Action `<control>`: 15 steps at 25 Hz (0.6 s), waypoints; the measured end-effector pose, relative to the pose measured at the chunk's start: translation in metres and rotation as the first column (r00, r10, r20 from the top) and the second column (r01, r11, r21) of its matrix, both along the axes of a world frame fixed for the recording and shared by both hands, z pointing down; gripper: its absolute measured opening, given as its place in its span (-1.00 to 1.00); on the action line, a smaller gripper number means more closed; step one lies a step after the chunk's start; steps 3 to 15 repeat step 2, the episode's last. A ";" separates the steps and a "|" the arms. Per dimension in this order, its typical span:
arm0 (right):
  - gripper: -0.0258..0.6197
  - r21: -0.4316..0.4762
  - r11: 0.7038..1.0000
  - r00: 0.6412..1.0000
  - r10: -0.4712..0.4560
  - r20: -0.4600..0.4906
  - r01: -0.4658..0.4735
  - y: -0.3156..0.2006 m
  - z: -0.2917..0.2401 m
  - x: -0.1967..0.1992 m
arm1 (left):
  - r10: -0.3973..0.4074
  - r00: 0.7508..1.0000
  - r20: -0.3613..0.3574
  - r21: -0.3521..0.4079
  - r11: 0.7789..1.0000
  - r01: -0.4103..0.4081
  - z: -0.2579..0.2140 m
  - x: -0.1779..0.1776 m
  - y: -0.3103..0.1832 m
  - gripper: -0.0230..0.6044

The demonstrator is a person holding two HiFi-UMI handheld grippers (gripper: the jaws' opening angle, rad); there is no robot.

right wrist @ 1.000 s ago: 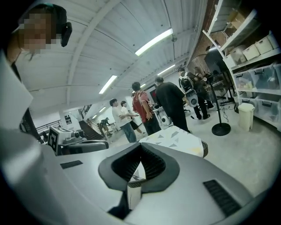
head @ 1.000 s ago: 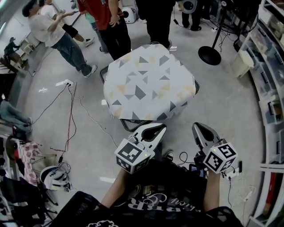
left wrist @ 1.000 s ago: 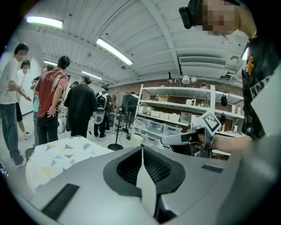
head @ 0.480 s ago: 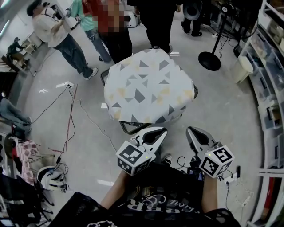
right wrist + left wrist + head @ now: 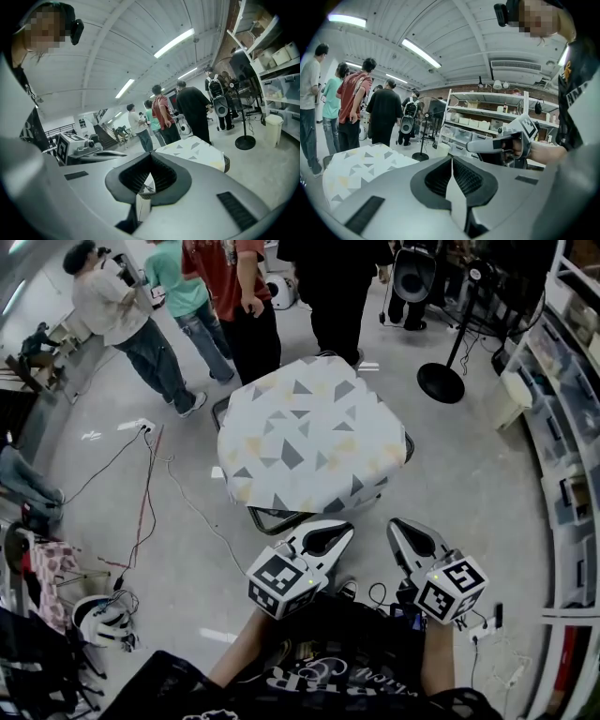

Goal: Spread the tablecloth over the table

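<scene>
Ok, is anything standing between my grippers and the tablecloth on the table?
Nothing visible does. The left gripper and right gripper, both shut and empty, face the tablecloth across the floor; cables lie off to the side.

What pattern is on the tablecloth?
The tablecloth is white with grey and pale yellow triangles; clearest in the head view.

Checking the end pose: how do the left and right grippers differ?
The left gripper slants up and right in the head view; the right gripper slants up and left. Against the tablecloth, the left sits below the middle of its near edge, the right below its right corner. Both are shut, empty and clear of the cloth.
</scene>
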State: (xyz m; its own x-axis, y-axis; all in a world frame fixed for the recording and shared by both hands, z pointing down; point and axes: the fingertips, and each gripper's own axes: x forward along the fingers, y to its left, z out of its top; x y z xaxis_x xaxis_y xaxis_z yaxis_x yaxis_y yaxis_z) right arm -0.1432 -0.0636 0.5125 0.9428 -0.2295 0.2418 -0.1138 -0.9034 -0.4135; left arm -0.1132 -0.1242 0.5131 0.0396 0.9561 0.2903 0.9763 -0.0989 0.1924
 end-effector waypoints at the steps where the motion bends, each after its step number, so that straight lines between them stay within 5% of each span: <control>1: -0.87 0.000 1.000 1.000 -0.002 0.002 0.002 0.000 0.000 0.000 | 0.001 1.000 0.001 0.002 1.000 -0.001 0.000 -0.001 0.001 -0.84; 15: -0.87 -0.001 1.000 1.000 -0.004 0.004 0.004 0.000 -0.001 0.000 | 0.003 1.000 0.003 0.005 1.000 -0.003 0.000 -0.001 0.001 -0.84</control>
